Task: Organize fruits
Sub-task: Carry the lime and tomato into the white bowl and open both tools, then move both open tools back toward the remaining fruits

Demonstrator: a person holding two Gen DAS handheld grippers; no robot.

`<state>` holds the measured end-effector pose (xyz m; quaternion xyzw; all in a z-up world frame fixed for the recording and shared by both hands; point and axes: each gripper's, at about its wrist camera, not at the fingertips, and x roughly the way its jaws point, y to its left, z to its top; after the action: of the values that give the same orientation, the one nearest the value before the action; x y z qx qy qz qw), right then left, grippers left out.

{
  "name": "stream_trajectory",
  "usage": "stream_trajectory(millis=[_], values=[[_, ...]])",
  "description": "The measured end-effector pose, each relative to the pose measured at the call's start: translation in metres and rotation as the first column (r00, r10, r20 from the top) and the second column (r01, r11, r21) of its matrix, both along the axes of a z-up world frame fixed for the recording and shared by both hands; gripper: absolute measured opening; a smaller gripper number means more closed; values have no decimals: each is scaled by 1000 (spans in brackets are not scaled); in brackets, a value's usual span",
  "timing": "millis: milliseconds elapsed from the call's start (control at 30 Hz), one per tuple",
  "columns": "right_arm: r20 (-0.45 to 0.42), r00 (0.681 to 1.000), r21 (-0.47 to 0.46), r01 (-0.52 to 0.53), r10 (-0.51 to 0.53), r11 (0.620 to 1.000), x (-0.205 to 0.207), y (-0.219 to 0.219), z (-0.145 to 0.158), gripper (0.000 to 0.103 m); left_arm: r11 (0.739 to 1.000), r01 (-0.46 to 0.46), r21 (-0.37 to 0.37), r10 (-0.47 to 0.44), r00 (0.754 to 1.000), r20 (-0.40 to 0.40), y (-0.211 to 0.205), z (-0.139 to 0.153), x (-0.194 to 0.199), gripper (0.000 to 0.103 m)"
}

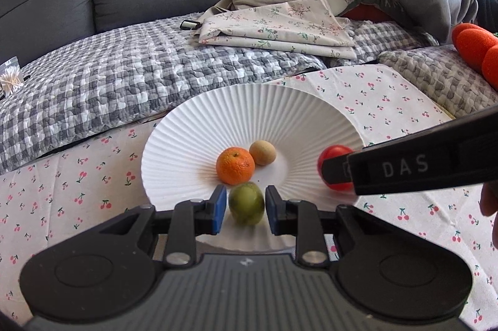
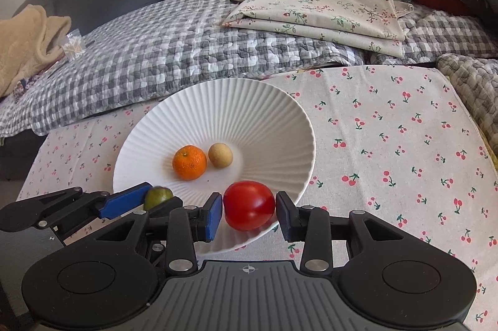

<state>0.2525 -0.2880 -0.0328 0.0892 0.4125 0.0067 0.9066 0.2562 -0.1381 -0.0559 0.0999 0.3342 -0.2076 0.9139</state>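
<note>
A white ribbed plate (image 1: pixel 218 119) (image 2: pixel 249 113) on the cherry-print cloth holds an orange mandarin (image 1: pixel 235 165) (image 2: pixel 189 162) and a small tan fruit (image 1: pixel 262 152) (image 2: pixel 220 155). My left gripper (image 1: pixel 246 205) (image 2: pixel 149 200) is over the plate's near rim with a green fruit (image 1: pixel 246 203) (image 2: pixel 158 196) between its blue pads; small gaps show at both sides. My right gripper (image 2: pixel 249 214) (image 1: pixel 336 172) is over the plate's right rim with a red tomato (image 2: pixel 249 205) (image 1: pixel 334 153) between its pads, the left pad touching.
The cherry-print cloth (image 2: pixel 389 144) covers the table to the right of the plate. Behind it a grey sofa carries a checked quilt (image 1: pixel 109 66), folded floral fabric (image 1: pixel 280 26), a bag and cushions. Orange foam balls (image 1: pixel 479 48) sit at the far right.
</note>
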Motion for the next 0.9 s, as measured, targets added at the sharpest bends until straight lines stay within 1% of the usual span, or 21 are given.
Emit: stream_trajectory(millis=[100,167,267,433,467,500,533,600,633,667,700,733,767,800,833,900], values=[[11,1000,10,10,-10,1000,-3,-4,5,37,1000,7,-15,-7,1000,4,6,5,-1,38],[21,1000,26,20,-21,999,-5,-9,10,37,1000,9,-17,-8,1000,14,12,9,-3,40],[26,999,37,33,-34,999,-8,-18,16,38,1000,-15,-25,15,1000,5,22,14,-3,40],[33,999,88,39,-42,995,-16,-27,29,38,994,-65,-88,64,998,-21,46,30,-6,40],[38,999,96,32,-36,995,-18,-28,32,40,992,-79,-100,77,997,-27,50,34,-7,41],[43,999,101,25,-29,995,-21,-28,35,45,990,-91,-109,88,996,-33,55,37,-8,43],[47,999,105,15,-20,994,-25,-27,38,47,988,-103,-116,99,994,-38,58,39,-9,44],[41,999,106,0,-5,994,-30,-24,42,53,984,-133,-118,127,990,-55,66,42,-11,47],[36,999,107,-4,1,994,-33,-23,44,54,983,-145,-116,138,988,-66,70,43,-12,48],[31,999,109,-11,7,994,-36,-22,45,58,981,-155,-114,146,986,-78,73,43,-14,50],[25,1000,111,-20,17,994,-39,-20,46,65,980,-162,-116,152,984,-89,76,44,-17,54],[19,999,109,-30,28,994,-42,-19,47,70,979,-169,-118,157,983,-99,78,45,-19,57],[18,999,100,-38,37,994,-46,-16,48,75,976,-181,-118,168,979,-111,82,46,-23,65],[19,999,84,-45,44,995,-50,-14,50,78,974,-191,-119,177,977,-119,85,48,-26,72],[19,999,74,-52,51,996,-54,-11,51,79,973,-199,-121,184,975,-123,88,49,-30,74],[13,998,71,-70,69,995,-62,-8,55,88,972,-205,-117,191,974,-120,95,53,-37,80]])
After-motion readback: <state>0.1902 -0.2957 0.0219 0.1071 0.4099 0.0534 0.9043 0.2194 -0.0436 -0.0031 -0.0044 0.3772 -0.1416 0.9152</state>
